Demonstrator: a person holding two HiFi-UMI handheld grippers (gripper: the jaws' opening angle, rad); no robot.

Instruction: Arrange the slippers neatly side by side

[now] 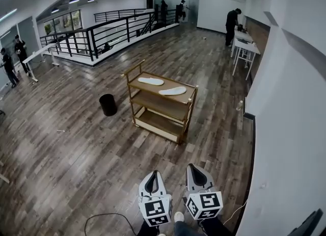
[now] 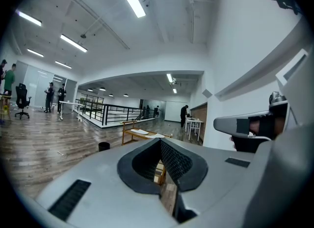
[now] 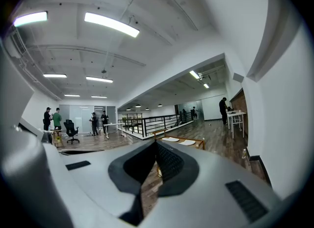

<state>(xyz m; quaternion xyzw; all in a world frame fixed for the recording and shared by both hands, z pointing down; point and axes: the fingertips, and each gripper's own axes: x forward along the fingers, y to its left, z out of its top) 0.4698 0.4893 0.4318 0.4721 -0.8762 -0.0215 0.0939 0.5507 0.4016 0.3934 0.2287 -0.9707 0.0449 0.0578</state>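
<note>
With jaws together on nothing, the left gripper [image 1: 154,175] and right gripper [image 1: 192,169] stand well short of the cart [image 1: 145,88], where two slippers [image 1: 172,91] lie crosswise, apart, the nearer toward the right gripper's side.

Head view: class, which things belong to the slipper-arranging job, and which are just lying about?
Job: far slipper, near slipper, wooden cart bearing them, left gripper, right gripper (both shut, empty).

Lying about: black bin beside the cart, white tables by the wall, cable on the floor.

grey grippers [image 1: 152,175] [image 1: 196,168], black-white marker cubes [image 1: 156,210] [image 1: 205,204]
</note>
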